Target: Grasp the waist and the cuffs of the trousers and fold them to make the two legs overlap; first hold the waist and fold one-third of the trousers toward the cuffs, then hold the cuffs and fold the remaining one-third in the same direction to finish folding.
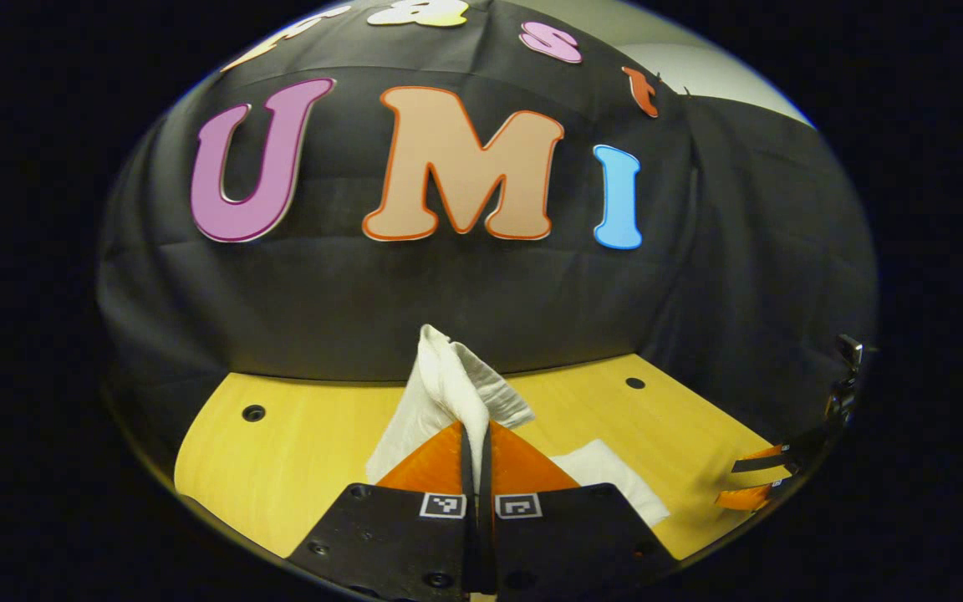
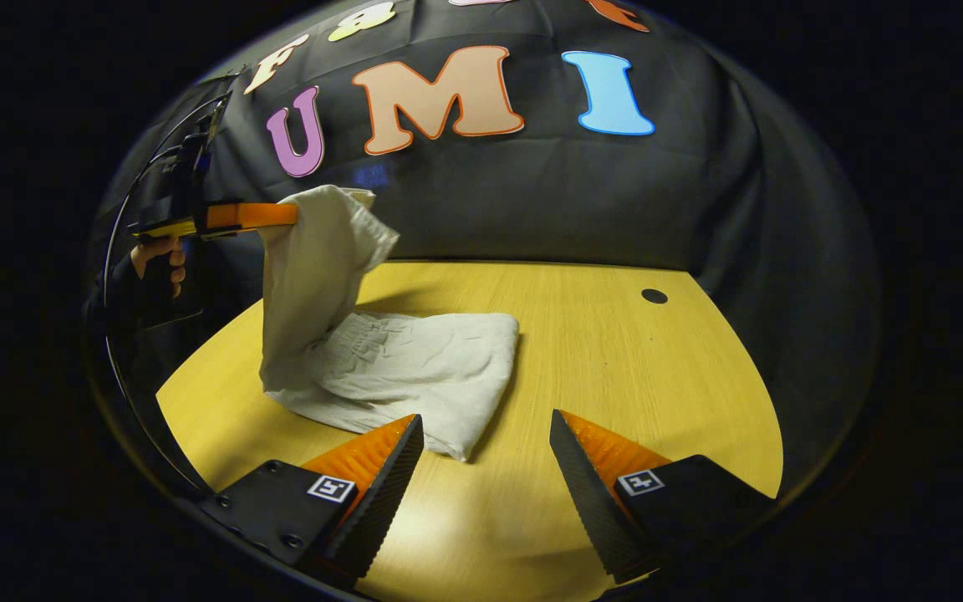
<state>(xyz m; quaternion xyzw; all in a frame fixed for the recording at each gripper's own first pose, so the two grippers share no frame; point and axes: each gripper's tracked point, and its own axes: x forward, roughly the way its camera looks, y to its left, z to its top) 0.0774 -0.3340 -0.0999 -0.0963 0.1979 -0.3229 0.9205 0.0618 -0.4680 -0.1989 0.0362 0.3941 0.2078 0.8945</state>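
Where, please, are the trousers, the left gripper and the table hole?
trousers [image 2: 415,364]: right gripper view, on the flat folded part.
left gripper [image 2: 285,215]: right gripper view, where it pinches the lifted cloth.
table hole [image 2: 654,296]: right gripper view, on its centre.

Readable words, numbers, brand names: none. Coded signs: four small square black-and-white marker tags, each a blocky pattern with no letters or digits to make out. Tags one [image 1: 442,505] and two [image 1: 518,506]: on the left gripper [image 1: 478,443], one on the dark base of each finger, side by side and nearly touching, directly below the bunch of trousers [image 1: 448,385] pinched between those fingers. Tags three [image 2: 330,488] and four [image 2: 639,482]: on the right gripper [image 2: 486,426], one on each finger base, set well apart; tag three sits just in front of the near edge of the trousers, tag four off to the side of them.
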